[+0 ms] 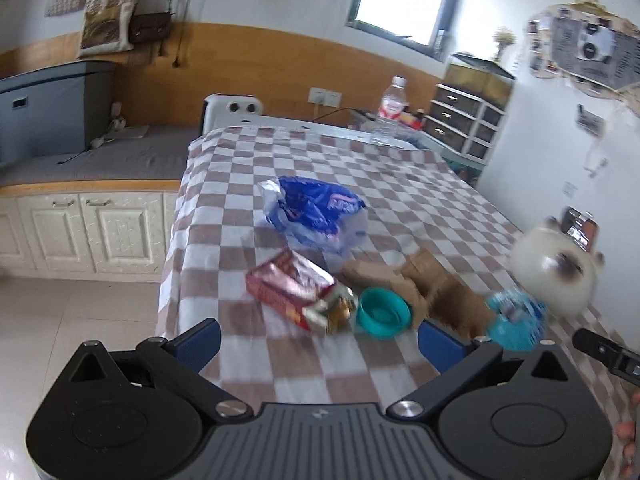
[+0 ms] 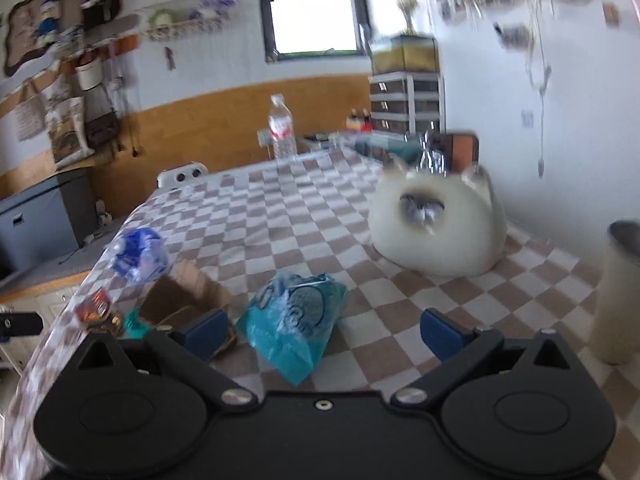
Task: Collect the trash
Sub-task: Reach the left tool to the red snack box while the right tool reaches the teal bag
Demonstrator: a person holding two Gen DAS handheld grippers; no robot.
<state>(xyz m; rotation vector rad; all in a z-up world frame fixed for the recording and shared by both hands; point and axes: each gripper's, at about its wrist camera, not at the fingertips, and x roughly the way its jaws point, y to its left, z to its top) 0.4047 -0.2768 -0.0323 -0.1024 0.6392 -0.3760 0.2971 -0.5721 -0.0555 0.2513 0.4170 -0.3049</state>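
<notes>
While both claws hang empty with their blue pads spread wide, I judge the first pick is the step in hand. My right claw (image 2: pixel 324 330) sits just short of the crumpled teal plastic snack bag (image 2: pixel 294 320) on the brown-and-white checked desk (image 2: pixel 304 208), beside the torn brown cardboard box (image 2: pixel 180 296). I would lower until the pads straddle the bag's bunched middle, then close slowly. My left claw (image 1: pixel 318 342) faces the red foil snack carton (image 1: pixel 294 292) and round teal plastic lid (image 1: pixel 384 312); I would keep it clear.

A water bottle (image 1: pixel 390 110) stands beyond the cat-faced plush (image 2: pixel 436 220).
</notes>
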